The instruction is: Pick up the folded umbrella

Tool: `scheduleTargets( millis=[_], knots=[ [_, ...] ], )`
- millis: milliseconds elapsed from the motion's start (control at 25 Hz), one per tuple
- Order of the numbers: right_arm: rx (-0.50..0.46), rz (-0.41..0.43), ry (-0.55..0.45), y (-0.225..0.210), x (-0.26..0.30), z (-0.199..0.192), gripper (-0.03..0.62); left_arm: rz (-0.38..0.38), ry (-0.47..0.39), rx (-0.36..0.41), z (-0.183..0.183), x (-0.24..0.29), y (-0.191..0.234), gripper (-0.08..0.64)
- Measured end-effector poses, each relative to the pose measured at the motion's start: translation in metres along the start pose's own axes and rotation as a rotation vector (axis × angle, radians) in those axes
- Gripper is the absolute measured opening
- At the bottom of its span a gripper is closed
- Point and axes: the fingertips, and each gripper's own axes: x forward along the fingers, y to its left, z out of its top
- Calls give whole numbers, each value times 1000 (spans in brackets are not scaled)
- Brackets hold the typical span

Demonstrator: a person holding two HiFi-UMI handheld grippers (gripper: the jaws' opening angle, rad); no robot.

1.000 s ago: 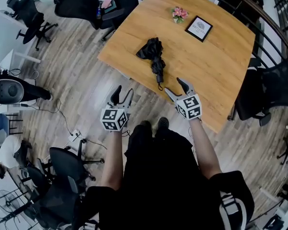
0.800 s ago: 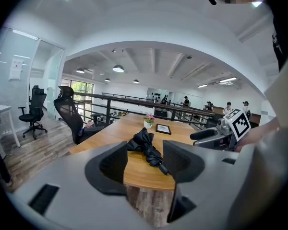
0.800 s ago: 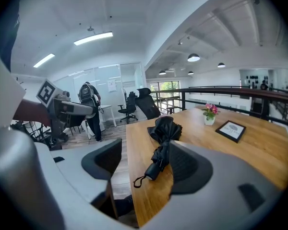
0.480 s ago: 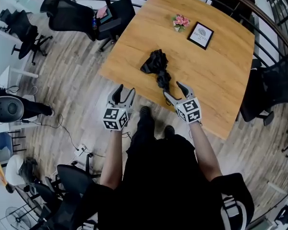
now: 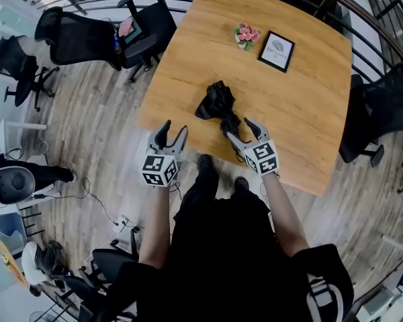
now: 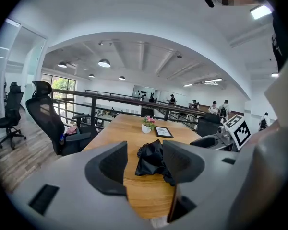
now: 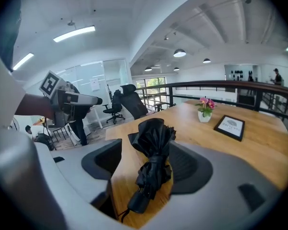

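The folded black umbrella [image 5: 217, 104] lies on the wooden table [image 5: 302, 106] near its front edge, handle end toward me. My right gripper [image 5: 238, 129] is open, and its jaws stand on either side of that handle end. In the right gripper view the umbrella [image 7: 153, 152] runs down the gap between the two jaws, not squeezed. My left gripper [image 5: 174, 129] is open and empty, hovering just off the table's front left edge. From the left gripper view the umbrella [image 6: 151, 159] lies ahead on the table, with the right gripper [image 6: 216, 140] beside it.
A small pot of pink flowers [image 5: 244, 35] and a black picture frame [image 5: 277, 51] stand at the table's far side. Black office chairs sit at the left [image 5: 74, 35] and right [image 5: 383, 113]. A railing runs behind the table.
Both grippers have moved forward toward the table. The right gripper has come from short of the umbrella to straddling its handle end. The umbrella has not moved.
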Motion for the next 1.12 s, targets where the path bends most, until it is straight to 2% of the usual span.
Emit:
scheduleTargets(
  millis=[200,480,960,1120],
  knots=[
    [28,-19,43,-10,15,-14,324,-24,43,-22,-11,18,11,244],
    [56,-27,94,-19,39,-32,325,-41,60,-28,-15,35,25,244],
    [65,10,181,-17,82,-58,333,-49,96,-35,-28,45,40,244],
    [58,-27,193,-22,90,-66,339,-56,101,-27,-29,50,45,244]
  ],
)
